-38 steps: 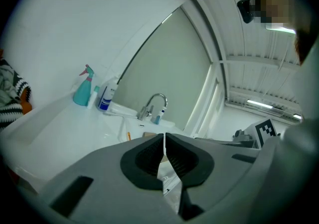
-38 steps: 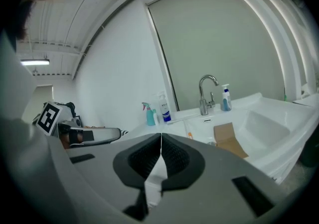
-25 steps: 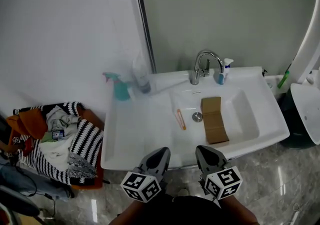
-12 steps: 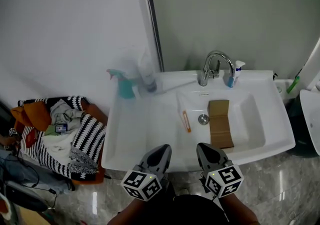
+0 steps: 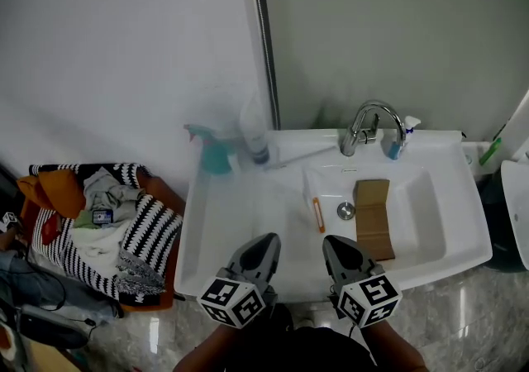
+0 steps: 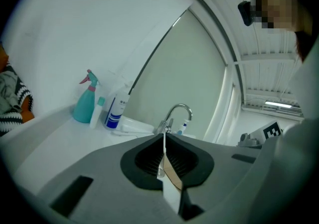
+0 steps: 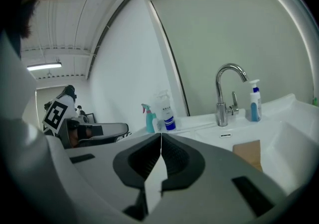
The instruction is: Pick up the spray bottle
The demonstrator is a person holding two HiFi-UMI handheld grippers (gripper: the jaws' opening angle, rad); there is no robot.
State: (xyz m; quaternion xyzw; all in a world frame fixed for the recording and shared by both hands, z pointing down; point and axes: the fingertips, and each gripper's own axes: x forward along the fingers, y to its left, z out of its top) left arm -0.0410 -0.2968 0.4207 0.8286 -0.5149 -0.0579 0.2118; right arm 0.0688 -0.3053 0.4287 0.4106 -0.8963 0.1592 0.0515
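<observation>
White counter (image 5: 231,221) lies bare from its front edge to the teal spray bottle (image 5: 216,155) at the back-left corner. Left gripper (image 5: 263,243) and right gripper (image 5: 337,245) hover side by side at that edge, jaws pressed together, empty.

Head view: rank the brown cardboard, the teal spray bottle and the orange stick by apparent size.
1. brown cardboard
2. teal spray bottle, blurred and farther back, so less sure
3. orange stick, clearly smallest
</observation>
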